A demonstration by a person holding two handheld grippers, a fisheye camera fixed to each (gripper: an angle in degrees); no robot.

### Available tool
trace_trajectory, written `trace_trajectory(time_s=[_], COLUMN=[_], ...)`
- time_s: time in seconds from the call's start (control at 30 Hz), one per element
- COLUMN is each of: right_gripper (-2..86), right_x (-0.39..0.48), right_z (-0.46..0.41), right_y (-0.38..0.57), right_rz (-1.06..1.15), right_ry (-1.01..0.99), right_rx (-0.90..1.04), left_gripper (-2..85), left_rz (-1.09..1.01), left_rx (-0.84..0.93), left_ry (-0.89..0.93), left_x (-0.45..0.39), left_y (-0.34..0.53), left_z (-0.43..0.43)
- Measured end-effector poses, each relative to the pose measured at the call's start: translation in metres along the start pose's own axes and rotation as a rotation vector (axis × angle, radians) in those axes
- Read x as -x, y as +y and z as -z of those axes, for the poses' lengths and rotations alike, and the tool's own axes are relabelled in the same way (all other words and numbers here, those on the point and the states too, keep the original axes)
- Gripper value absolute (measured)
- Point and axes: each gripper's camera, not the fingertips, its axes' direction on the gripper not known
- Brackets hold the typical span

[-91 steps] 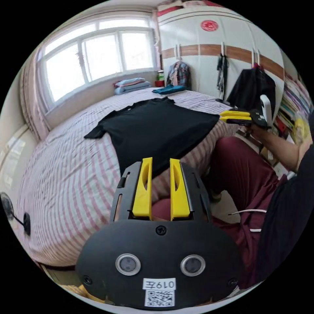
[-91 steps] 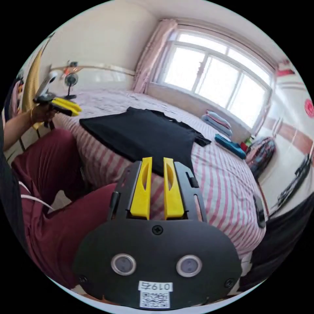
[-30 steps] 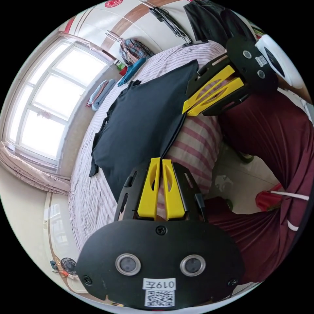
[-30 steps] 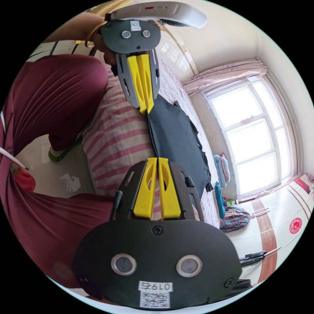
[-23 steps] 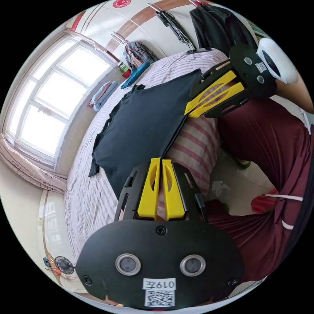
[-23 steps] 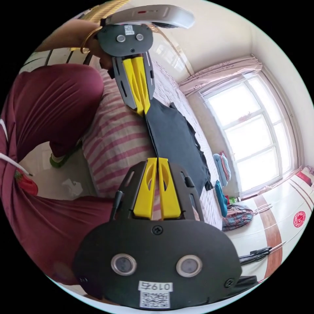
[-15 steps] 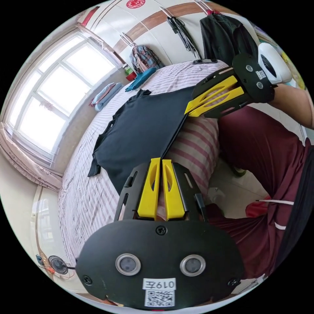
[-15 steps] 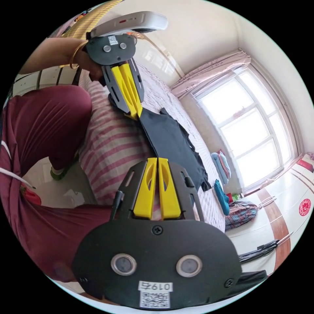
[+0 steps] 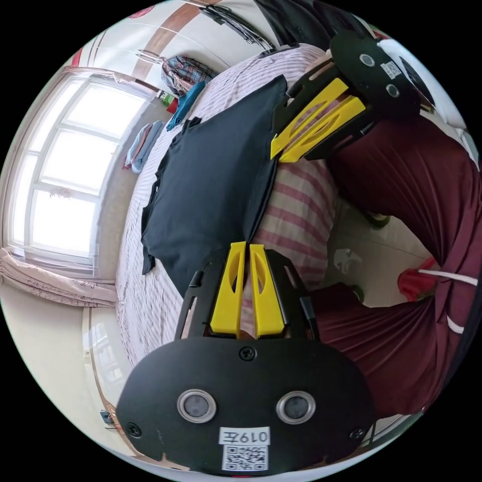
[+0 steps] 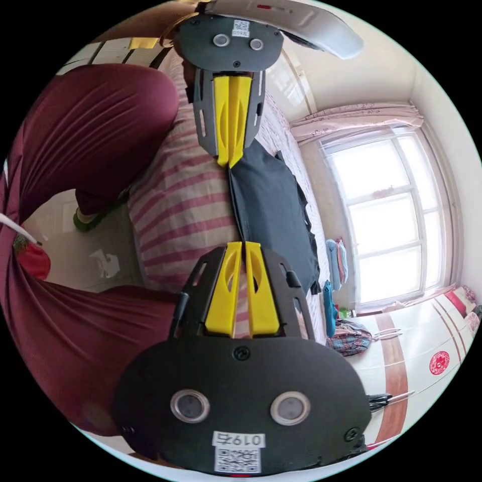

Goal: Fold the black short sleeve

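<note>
The black short sleeve shirt (image 9: 211, 170) lies flat on the striped bed (image 9: 301, 211), collar towards the window. My left gripper (image 9: 246, 244) is shut on one corner of the bottom hem. The right gripper (image 9: 277, 153) is shut on the other hem corner, and the hem runs taut between the two. In the right gripper view the right gripper (image 10: 244, 243) pinches the shirt (image 10: 271, 211) at the bed (image 10: 186, 201) edge. The left gripper (image 10: 229, 163) faces it from above, also shut on the hem.
The person's maroon trousers (image 9: 411, 191) stand close beside the bed edge. Crumpled paper (image 9: 346, 258) lies on the floor. Folded clothes (image 9: 143, 145) and a teal cloth (image 9: 185, 103) sit at the far side of the bed, by the window.
Three seconds ago both grippers were open and away from the hem. Over the last second they stay shut on its corners. Both views have rolled with the hands.
</note>
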Motion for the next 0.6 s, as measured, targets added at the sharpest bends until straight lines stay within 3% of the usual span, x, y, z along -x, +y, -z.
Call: trace_trajectory(time_s=[0.27, 0.6], right_gripper=[7.4, 0.1], right_x=[0.003, -0.017], right_z=[0.008, 0.016], right_y=[0.026, 0.031], right_rz=[0.030, 0.011], right_ry=[0.149, 0.106], right_rx=[0.078, 0.107], left_gripper=[1.0, 1.0], left_rz=[0.077, 0.148], left_rx=[0.003, 0.012], left_ry=[-0.068, -0.018], left_x=[0.030, 0.079], left_y=[0.046, 0.076], left_z=[-0.009, -0.045])
